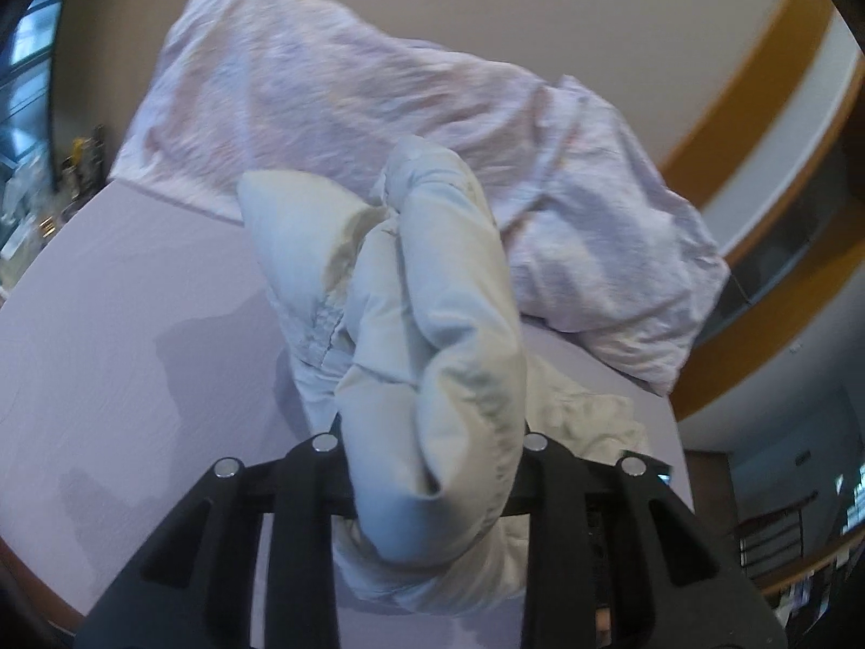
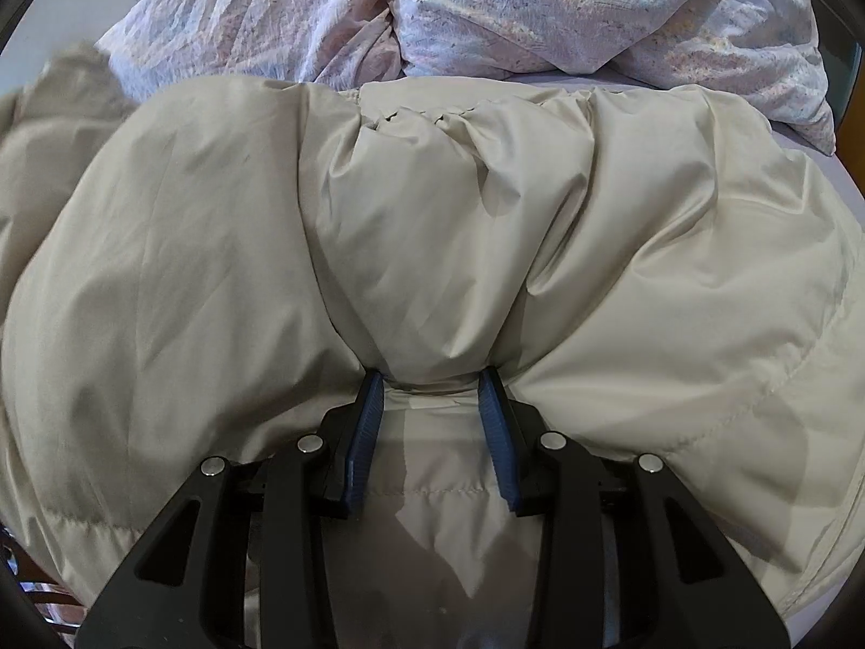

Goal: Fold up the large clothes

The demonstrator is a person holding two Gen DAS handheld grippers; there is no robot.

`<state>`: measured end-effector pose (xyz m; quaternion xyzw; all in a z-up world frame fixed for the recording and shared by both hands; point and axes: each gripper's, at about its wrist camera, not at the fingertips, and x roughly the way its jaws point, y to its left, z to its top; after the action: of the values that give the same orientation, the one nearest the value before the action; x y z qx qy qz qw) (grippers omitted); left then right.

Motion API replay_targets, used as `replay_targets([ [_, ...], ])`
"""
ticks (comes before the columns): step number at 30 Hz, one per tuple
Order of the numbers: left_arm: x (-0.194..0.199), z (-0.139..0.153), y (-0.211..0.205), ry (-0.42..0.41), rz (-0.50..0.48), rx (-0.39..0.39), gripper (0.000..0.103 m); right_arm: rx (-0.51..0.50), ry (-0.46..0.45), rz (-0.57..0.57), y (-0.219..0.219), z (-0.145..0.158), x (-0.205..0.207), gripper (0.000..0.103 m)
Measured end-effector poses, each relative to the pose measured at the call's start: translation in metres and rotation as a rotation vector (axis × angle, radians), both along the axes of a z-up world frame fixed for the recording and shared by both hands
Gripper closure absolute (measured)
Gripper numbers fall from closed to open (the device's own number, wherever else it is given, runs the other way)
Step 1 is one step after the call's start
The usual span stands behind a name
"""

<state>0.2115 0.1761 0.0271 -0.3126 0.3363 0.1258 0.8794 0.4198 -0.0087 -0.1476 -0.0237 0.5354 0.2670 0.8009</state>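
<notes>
A padded beige jacket lies spread across a lilac bed, its bulk near the camera and a rumpled floral quilt beyond it at the far end. The left gripper is clamped on a bunched, puffy fold of the jacket — lifted above the sheet. The right gripper pinches a ridge of the jacket between its blue pads, jaws partly closed.

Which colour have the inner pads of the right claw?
Dark blue, with a ribbed surface. The pads show best in the right wrist view, against the beige jacket.
</notes>
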Motion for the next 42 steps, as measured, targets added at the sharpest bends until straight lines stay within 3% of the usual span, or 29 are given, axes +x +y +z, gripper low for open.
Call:
replay_targets([
  [12, 0.045, 0.026, -0.084, -0.067, -0.191, 0.001, 0.074, 0.009, -0.019, 0.049, -0.011, 0.006, 0.001, 0.064],
  [21, 0.076, 0.028, -0.142, -0.071, -0.313, 0.013, 0.072, 0.079, -0.029, 0.016, -0.066, 0.026, -0.002, 0.064],
  [28, 0.101, 0.022, -0.188, -0.051, -0.413, 0.006, 0.072, 0.103, -0.079, -0.020, -0.112, 0.043, -0.012, 0.064],
  [34, 0.118, 0.012, -0.224, -0.020, -0.486, -0.011, 0.072, 0.064, -0.124, -0.081, -0.147, 0.047, -0.019, 0.064],
  [42, 0.133, -0.007, -0.267, 0.041, -0.589, -0.009, 0.067, 0.049, -0.104, -0.162, -0.192, 0.039, -0.026, 0.064],
])
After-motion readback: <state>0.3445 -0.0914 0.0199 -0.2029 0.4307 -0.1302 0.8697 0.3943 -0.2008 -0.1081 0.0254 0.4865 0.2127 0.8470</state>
